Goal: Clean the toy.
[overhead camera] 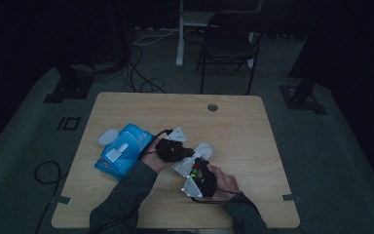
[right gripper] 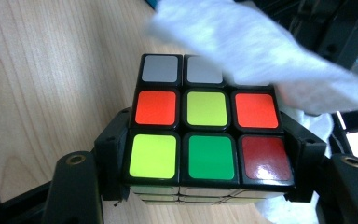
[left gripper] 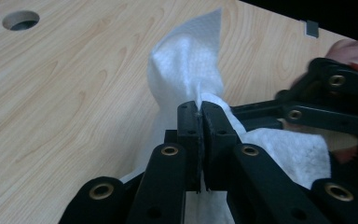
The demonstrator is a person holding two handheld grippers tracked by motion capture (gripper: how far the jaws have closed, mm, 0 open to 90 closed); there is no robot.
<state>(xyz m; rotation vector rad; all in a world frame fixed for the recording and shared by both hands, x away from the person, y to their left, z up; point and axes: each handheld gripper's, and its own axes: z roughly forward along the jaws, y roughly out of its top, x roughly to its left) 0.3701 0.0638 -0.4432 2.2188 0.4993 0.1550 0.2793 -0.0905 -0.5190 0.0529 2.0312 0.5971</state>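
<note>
Overhead, a soft blue wipes pack [overhead camera: 124,148] lies just behind the left gripper [overhead camera: 187,152], a white sheet at its opening. Closer in, the left gripper pinches a textured white wipe [left gripper: 186,70] — jaws fully closed. Lastly, the right gripper [right gripper: 209,182] clamps a glossy puzzle cube [right gripper: 207,140] — the wipe draped over its far edge.
</note>
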